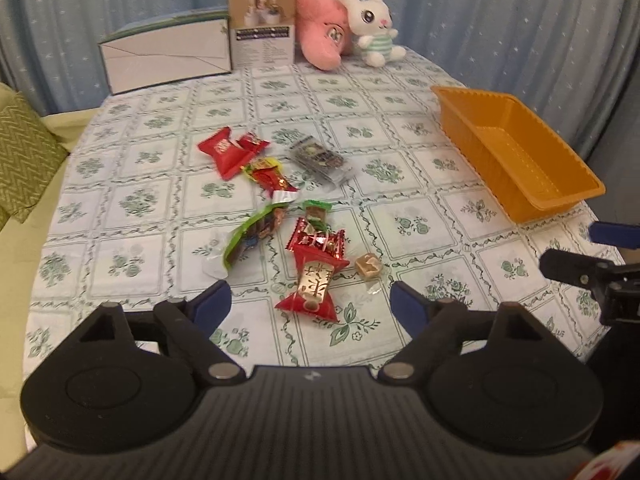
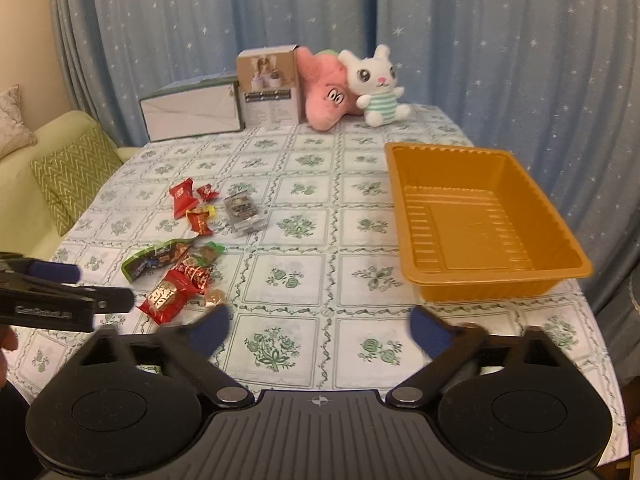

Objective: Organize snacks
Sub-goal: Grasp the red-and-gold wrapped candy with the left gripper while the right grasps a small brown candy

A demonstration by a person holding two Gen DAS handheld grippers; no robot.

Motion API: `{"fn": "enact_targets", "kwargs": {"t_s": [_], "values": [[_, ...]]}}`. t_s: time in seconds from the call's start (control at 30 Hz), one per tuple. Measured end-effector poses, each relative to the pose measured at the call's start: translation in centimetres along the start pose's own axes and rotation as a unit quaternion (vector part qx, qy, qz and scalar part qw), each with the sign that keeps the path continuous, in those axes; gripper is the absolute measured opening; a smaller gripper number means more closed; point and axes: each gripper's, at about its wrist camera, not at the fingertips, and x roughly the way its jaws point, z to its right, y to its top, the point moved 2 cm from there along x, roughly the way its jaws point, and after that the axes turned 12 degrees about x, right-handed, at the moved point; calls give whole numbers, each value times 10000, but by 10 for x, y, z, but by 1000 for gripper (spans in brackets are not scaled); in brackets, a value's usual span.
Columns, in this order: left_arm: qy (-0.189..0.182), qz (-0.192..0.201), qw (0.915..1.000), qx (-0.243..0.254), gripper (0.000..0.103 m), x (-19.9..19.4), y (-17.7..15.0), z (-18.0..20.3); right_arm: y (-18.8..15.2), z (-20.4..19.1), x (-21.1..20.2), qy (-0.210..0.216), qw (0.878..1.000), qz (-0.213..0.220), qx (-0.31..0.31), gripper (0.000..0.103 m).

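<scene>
Several wrapped snacks lie scattered on the floral tablecloth: a red-and-gold packet [image 1: 311, 285] nearest my left gripper, a small tan candy [image 1: 369, 265], a green-edged packet [image 1: 253, 237], red packets [image 1: 229, 149] and a grey packet [image 1: 322, 159] farther back. My left gripper [image 1: 311, 303] is open and empty, just short of the red-and-gold packet. An empty orange tray [image 2: 476, 216] stands at the right. My right gripper [image 2: 320, 326] is open and empty over bare cloth, in front of the tray's left corner. The snacks [image 2: 176, 264] lie to its left.
At the table's far edge stand a white box [image 1: 164, 58], a brown-and-white carton [image 1: 262, 24], a pink plush [image 1: 320, 36] and a white bunny plush [image 1: 374, 26]. A green sofa with a patterned cushion [image 2: 74, 176] is at the left. Blue curtains hang behind.
</scene>
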Motion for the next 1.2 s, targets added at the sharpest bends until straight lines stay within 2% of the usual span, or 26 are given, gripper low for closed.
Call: {"fn": "enact_targets", "kwargs": {"t_s": [0.2,0.27,0.33,0.5,0.57,0.77,0.93,1.07,1.13,1.2], "values": [[-226,-210,9990,338,62,37,7,2,0,2,28,-10,9998,-173,48,80],[-267,-274,9981,483,47,48,10,3,0,4,36,-18,9997,-239,71,80],[-298,-322,9970,641,38,57,11,4,0,5,43,-24,9995,-287,93,80],[-318,-489,9946,853,31,73,13,3,-1,2,59,23,9992,-388,112,80],[-356,-546,9943,841,23,77,13,1,-2,-1,65,79,9990,-425,83,80],[-288,-592,9951,741,19,71,12,-9,-4,-17,81,360,9980,-514,-13,80],[-209,-399,9978,486,19,50,18,-21,-7,-37,98,594,9965,-560,-192,80],[-201,-256,9992,229,19,35,21,-31,-11,-55,115,716,9943,-670,-429,66],[-165,-199,9996,133,19,29,22,-35,-14,-63,123,732,9934,-690,-543,63],[-128,-160,9998,66,19,25,22,-39,-17,-70,130,744,9924,-719,-664,53]]}}
